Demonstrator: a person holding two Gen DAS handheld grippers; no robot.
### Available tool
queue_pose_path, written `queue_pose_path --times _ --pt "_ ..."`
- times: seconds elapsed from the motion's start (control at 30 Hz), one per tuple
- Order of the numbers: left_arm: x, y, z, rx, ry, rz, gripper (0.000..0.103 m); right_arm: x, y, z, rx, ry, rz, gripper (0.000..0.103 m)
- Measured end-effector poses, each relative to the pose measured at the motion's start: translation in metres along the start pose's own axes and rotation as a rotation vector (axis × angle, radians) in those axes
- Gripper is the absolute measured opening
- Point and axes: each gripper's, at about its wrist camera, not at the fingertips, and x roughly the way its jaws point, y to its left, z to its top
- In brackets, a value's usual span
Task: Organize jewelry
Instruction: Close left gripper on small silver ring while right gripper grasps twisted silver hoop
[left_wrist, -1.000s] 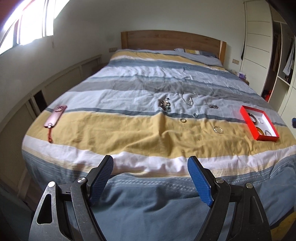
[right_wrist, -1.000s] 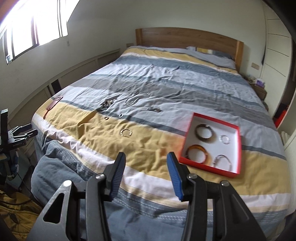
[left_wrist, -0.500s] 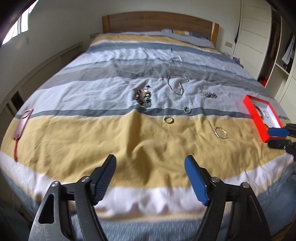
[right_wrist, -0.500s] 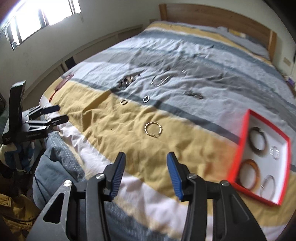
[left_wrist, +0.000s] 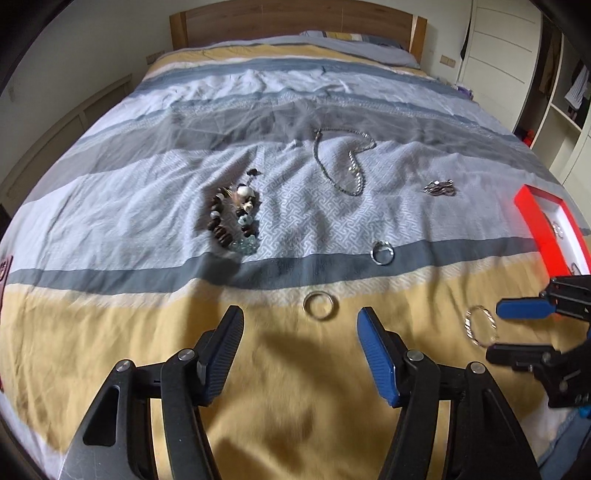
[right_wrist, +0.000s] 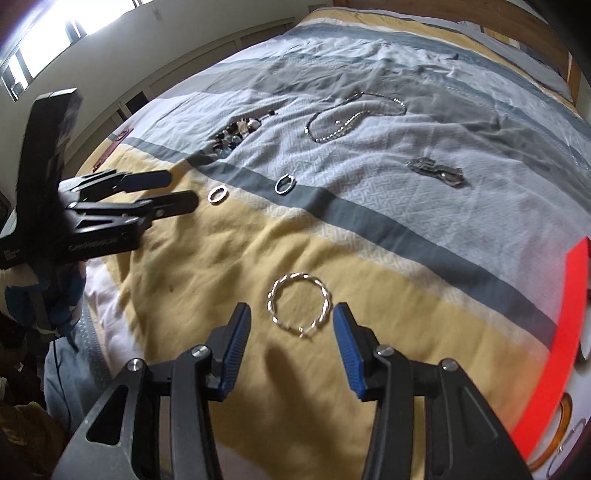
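Right gripper jaws apart, nothing clamped, hovering just short of the twisted bangle on the yellow stripe. Left gripper jaws also apart but closing, nothing between them; gold ring lies on the cover just ahead of its tips.

Red box sits at the right edge of the bed, some bracelets already in it. Loose on the duvet: silver ring on the dark grey band, bead bracelet, chain necklace, small metal clump further back.

Risks as I see them:
- Soft, wrinkled cover. Pads coming down will likely sink in and pinch fabric with the bangle, or push it under a fold.
- Bangle lies flat and thin. A grip across its width may tip it up or squirt it out sideways; catching one rim edge looks safer.
- Left jaws closing before reaching the ring: may shut on nothing, or flick the ring away across the cover.
- Both grippers work the same stripe, bangle between them in the left view. Carrying toward the box risks a clash.
- Box near the bed edge: a nudge could shift it or tip it off.
- Chain will probably drape and snag if grabbed at one point.
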Motion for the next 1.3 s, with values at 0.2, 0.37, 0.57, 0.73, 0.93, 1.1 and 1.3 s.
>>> queue_pose_path --times 0.2,0.37,0.57,0.73,0.93,1.1,1.3 --pt "0.027 0.002 -0.001 -0.012 0.046 -0.021 0.049 0.016 -0.002 -0.001 0.014 0.011 -0.001 0.044" --pt "0.032 -0.001 0.001 -0.004 0.046 -0.029 0.04 0.02 0.0 -0.003 0.028 0.006 -0.017 0.044" --pt "0.035 -0.008 0.001 0.006 0.052 -0.039 0.022 0.023 0.0 -0.007 0.048 -0.009 -0.031 0.036" --pt "0.025 -0.009 -0.002 -0.006 0.052 -0.056 0.02 0.016 0.003 -0.007 0.053 -0.022 -0.032 0.035" --pt "0.002 -0.013 -0.01 -0.004 0.034 -0.055 0.02 -0.002 0.011 -0.012 0.051 -0.047 -0.034 0.035" --pt "-0.023 -0.016 -0.018 -0.003 0.005 -0.053 0.02 -0.025 0.02 -0.017 0.047 -0.082 -0.044 0.035" --pt "-0.054 -0.026 -0.025 0.011 -0.037 -0.063 0.02 -0.056 0.032 -0.03 0.044 -0.131 -0.068 0.035"
